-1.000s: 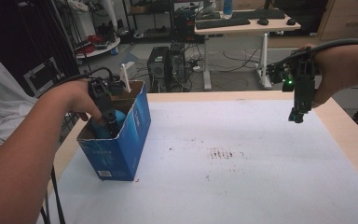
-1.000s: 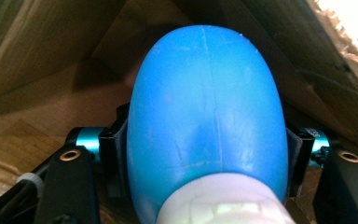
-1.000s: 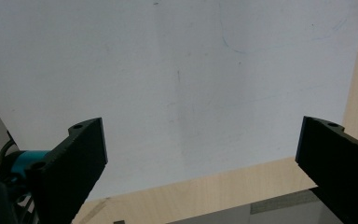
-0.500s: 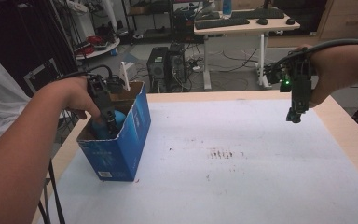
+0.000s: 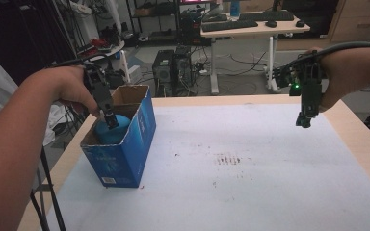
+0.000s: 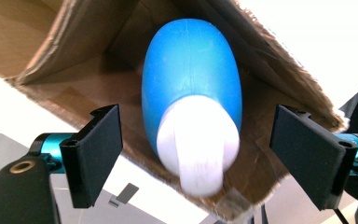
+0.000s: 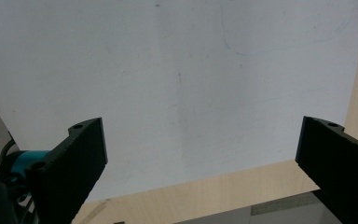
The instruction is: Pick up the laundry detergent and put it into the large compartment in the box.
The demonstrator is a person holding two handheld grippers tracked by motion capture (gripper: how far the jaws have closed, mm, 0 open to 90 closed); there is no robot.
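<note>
Bottle (image 6: 191, 88): blue, egg-shaped body with a white cap, lying in the open box (image 5: 139, 125) right below my left gripper (image 5: 112, 124). In the left gripper view the cap end points up toward me, between the jaws but clear of both pads. My left gripper has just been opening and is now released; nothing is held. My right gripper (image 5: 302, 122) hangs spread wide over the far side of the tabletop (image 5: 250, 192), empty, well apart from the box.

Handling, as I judge it: smooth moulded plastic, likely light and stiff, glossy enough to slip. The rounded body gives the pads little to bite on. The cap is narrower and straighter-sided, so it looks the better place to take hold, across its width. The box is corrugated card with torn, ragged edges; it would probably shift or tip if I knocked a wall.

Surface: white sheet over a pale wooden tabletop, a few dark specks near its middle, otherwise bare. The box sits near the edge on my left gripper's side.

Room: dim workshop beyond the tabletop, with a desk (image 5: 255, 26) carrying keyboards, a computer tower (image 5: 166, 72) on the floor, and loose cables.
</note>
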